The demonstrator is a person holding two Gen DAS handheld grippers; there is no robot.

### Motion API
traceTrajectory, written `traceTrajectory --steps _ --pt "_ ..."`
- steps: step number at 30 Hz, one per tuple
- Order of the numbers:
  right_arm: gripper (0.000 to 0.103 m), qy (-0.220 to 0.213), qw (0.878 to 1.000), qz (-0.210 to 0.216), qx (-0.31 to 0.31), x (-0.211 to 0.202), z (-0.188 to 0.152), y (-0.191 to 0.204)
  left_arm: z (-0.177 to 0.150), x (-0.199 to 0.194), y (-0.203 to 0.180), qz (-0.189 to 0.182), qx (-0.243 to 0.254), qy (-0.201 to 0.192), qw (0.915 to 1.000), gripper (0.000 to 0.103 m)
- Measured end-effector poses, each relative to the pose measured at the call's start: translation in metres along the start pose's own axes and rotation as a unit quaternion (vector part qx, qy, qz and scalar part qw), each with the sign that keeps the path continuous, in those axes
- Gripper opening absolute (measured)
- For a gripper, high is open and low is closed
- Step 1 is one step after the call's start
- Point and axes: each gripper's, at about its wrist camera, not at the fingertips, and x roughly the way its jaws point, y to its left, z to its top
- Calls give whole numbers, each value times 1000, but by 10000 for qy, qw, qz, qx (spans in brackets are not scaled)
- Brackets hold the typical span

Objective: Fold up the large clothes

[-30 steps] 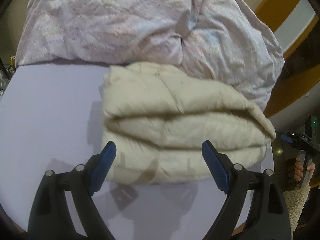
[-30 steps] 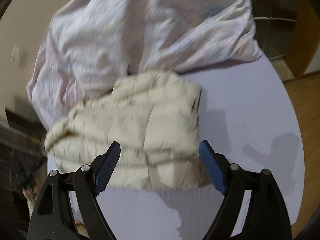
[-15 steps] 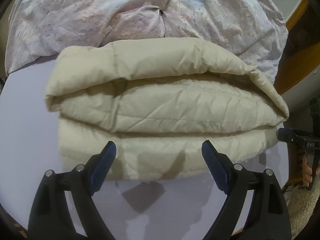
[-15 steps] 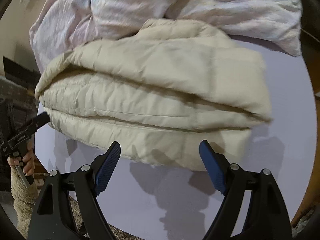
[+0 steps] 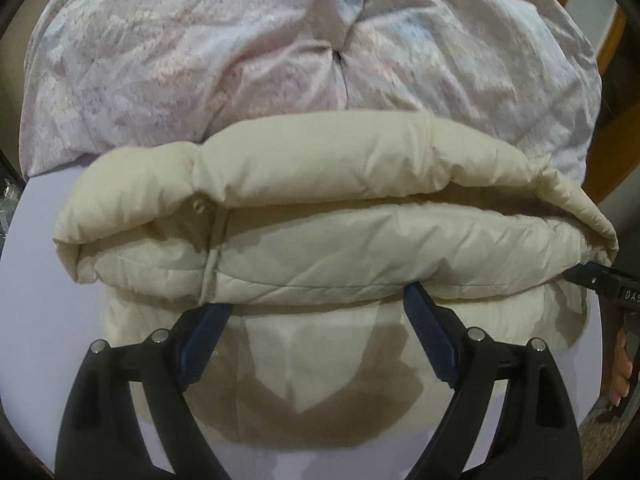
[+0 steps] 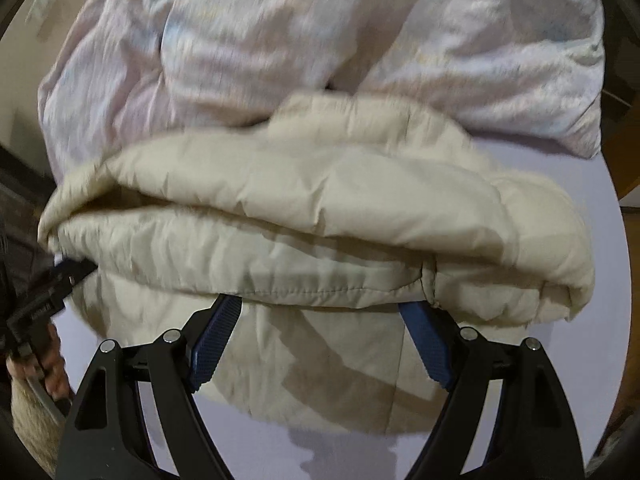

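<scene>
Currently the folded cream puffer jacket point(image 5: 320, 240) lies on the bench point(image 5: 44, 280), against the lilac duvet point(image 5: 280, 48). Left gripper point(image 5: 316, 312) and right gripper point(image 6: 320, 308), both wide, hold nothing; the slick layers may slide apart if only the top fold is pinched.

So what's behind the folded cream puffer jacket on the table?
A crumpled pale pink floral quilt lies heaped right behind the cream puffer jacket, along the table's far side. The jacket covers the quilt's near edge, so whether they overlap cannot be seen.
</scene>
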Motion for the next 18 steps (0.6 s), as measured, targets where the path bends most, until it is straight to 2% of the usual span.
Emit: traceTrajectory --steps 5,8,14,18 --pt "83 -675 9969 -62 401 0 24 -1 26 0 2 212 -83 -314 9992 87" --pt "83 -881 9941 -37 625 4 31 -4 38 6 7 266 -186 -339 9989 87" --pt "83 -921 9935 -217 626 15 28 -8 39 22 15 346 -243 -268 9987 89" --pt "83 -1449 9876 -28 601 3 23 -8 40 27 20 339 -329 -332 9983 90"
